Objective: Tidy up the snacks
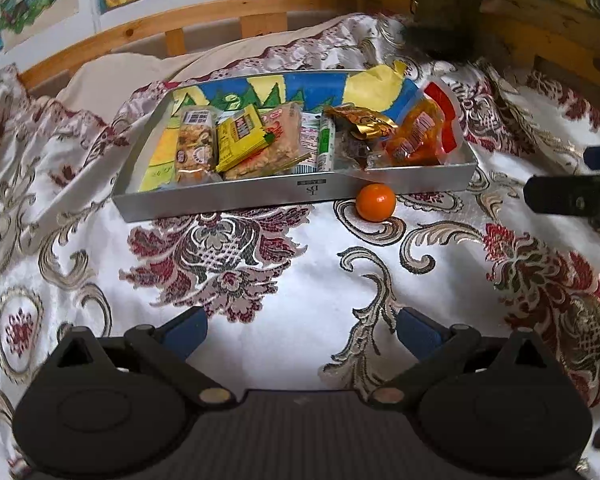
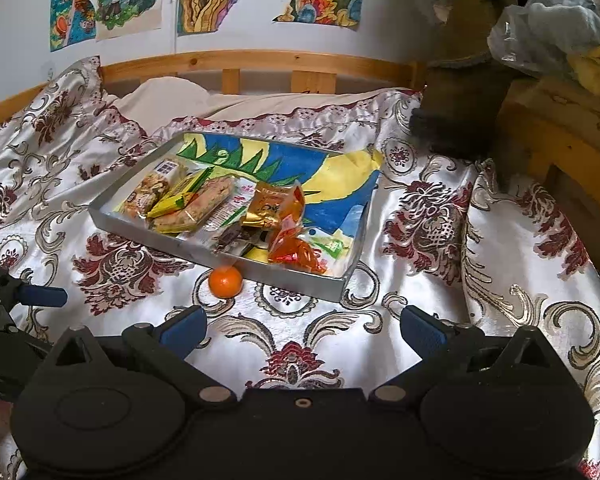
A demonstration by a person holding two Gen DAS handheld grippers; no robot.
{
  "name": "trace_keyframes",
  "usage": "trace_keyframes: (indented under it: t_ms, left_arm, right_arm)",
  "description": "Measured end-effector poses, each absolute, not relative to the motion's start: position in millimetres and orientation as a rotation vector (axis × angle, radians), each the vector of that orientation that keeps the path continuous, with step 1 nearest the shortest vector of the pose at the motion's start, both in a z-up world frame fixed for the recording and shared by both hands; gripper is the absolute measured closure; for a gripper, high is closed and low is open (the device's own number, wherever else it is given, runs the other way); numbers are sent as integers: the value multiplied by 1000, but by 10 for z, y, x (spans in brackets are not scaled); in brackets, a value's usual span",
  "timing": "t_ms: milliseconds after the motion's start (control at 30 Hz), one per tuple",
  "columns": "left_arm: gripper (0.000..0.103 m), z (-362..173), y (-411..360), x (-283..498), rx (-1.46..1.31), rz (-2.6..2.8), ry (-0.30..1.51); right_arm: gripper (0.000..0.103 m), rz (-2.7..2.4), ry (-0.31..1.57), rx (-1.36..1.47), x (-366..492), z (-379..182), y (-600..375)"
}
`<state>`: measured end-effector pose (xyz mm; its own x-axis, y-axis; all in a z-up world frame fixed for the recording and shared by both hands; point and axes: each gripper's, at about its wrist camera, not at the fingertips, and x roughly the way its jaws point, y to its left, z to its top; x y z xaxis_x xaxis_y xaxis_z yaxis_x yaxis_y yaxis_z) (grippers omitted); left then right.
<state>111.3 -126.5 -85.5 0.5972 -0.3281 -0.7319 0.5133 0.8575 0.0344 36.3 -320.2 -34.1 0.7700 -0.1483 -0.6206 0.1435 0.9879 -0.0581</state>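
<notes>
Left wrist view: the left gripper [image 1: 300, 330] is held over the patterned bedspread [image 1: 284, 280], its jaws spread wide and empty. Ahead, an orange [image 1: 375, 202] is seen touching the front wall of the metal tray [image 1: 236, 199], in which packaged snacks [image 1: 236, 142] are laid side by side. Right wrist view: the right gripper [image 2: 302, 330] is likewise held with jaws parted, nothing between them, near the orange [image 2: 225, 281] and tray [image 2: 296, 280].

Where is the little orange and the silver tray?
orange [image 1: 375, 202], left wrist view, middle of the fruit.
silver tray [image 1: 236, 197], left wrist view, its front wall.
</notes>
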Motion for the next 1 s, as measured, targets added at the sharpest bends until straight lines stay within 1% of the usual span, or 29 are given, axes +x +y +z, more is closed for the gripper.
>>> trace_keyframes:
  t_ms: [200, 500, 833, 1000]
  left_arm:
    - [1, -849, -1229, 1147, 216, -467, 781]
    - [1, -790, -1076, 1259, 91, -402, 774]
    - [1, -761, -895, 1385, -50, -300, 754]
    - [1, -751, -854, 1421, -60, -262, 731]
  right_arm:
    - [1, -136, 687, -2, 398, -368, -3176]
    - [1, -87, 703, 8, 486, -398, -3127]
    - [1, 37, 668, 22, 559, -392, -3044]
    - [1, 78, 653, -6, 587, -392, -2931]
